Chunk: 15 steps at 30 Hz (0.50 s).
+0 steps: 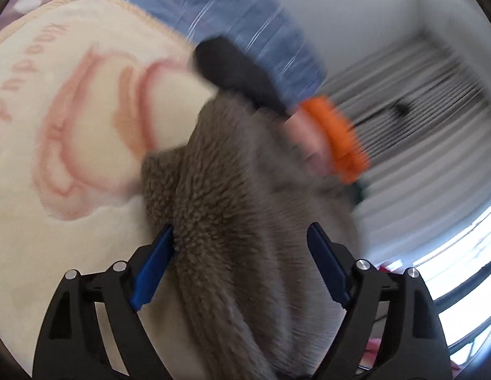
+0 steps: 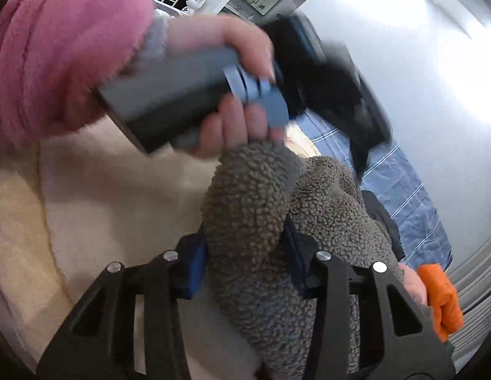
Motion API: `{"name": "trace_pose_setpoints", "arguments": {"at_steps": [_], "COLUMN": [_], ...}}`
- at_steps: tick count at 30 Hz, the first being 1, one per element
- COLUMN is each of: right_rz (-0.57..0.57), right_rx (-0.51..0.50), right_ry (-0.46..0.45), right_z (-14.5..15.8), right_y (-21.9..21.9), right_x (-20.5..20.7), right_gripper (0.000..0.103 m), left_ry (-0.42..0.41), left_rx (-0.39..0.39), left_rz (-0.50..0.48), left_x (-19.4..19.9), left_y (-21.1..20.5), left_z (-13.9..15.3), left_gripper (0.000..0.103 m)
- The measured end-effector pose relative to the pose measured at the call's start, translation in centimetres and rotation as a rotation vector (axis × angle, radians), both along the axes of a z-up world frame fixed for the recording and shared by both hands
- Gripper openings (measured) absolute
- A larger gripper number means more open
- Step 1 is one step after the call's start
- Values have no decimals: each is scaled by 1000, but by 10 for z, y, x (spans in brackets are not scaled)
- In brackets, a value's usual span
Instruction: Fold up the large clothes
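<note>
A grey-brown fleece garment [image 1: 232,209] hangs in the air above a cream blanket [image 1: 71,126]. My left gripper [image 1: 242,240] stands wide open with the fleece draped between its blue pads [image 1: 156,259]; it is not pinched. My right gripper [image 2: 245,237] is shut on a thick fold of the same fleece [image 2: 245,196]. The garment has an orange patch [image 1: 337,136], also in the right wrist view [image 2: 442,297]. In the right wrist view the person's hand in a pink sleeve [image 2: 64,47] holds the left gripper's handle [image 2: 169,95] just above the fleece.
The cream blanket with a pink drawing lies over a blue striped sheet [image 1: 245,15], also in the right wrist view [image 2: 403,190]. A white wall [image 2: 403,47] and a ribbed radiator-like panel [image 1: 419,95] are behind. A bright window [image 1: 461,253] is at the right.
</note>
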State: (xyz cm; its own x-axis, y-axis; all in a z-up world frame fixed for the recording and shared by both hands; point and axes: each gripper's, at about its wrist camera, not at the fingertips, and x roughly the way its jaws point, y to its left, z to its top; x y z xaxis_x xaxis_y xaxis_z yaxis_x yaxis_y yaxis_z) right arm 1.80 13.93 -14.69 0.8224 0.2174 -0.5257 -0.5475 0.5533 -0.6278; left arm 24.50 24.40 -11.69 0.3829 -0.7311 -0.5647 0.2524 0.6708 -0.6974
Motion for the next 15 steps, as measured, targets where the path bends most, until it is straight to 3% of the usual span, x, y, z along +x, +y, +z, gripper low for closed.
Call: {"name": "trace_pose_setpoints", "arguments": {"at_steps": [1, 3, 5, 7, 13, 15], "right_rz": [-1, -5, -10, -17, -48, -63], "right_rx": [10, 41, 80, 137, 411, 494], "right_ry": [11, 27, 46, 55, 75, 63], "right_z": [1, 7, 15, 24, 89, 112], "right_y": [0, -3, -11, -21, -68, -91], "right_x": [2, 9, 17, 21, 25, 24], "right_gripper": [41, 39, 37, 33, 28, 28], "left_ry": [1, -16, -25, -50, -283, -315], "left_rx": [56, 77, 45, 34, 35, 22], "left_rz": [-22, -42, -32, 6, 3, -8], "left_x": [4, 5, 6, 2, -20, -19], "left_y": [-11, -15, -9, -4, -41, -50], "left_z": [-2, 0, 5, 14, 91, 117], "left_gripper": [80, 68, 34, 15, 12, 12]}}
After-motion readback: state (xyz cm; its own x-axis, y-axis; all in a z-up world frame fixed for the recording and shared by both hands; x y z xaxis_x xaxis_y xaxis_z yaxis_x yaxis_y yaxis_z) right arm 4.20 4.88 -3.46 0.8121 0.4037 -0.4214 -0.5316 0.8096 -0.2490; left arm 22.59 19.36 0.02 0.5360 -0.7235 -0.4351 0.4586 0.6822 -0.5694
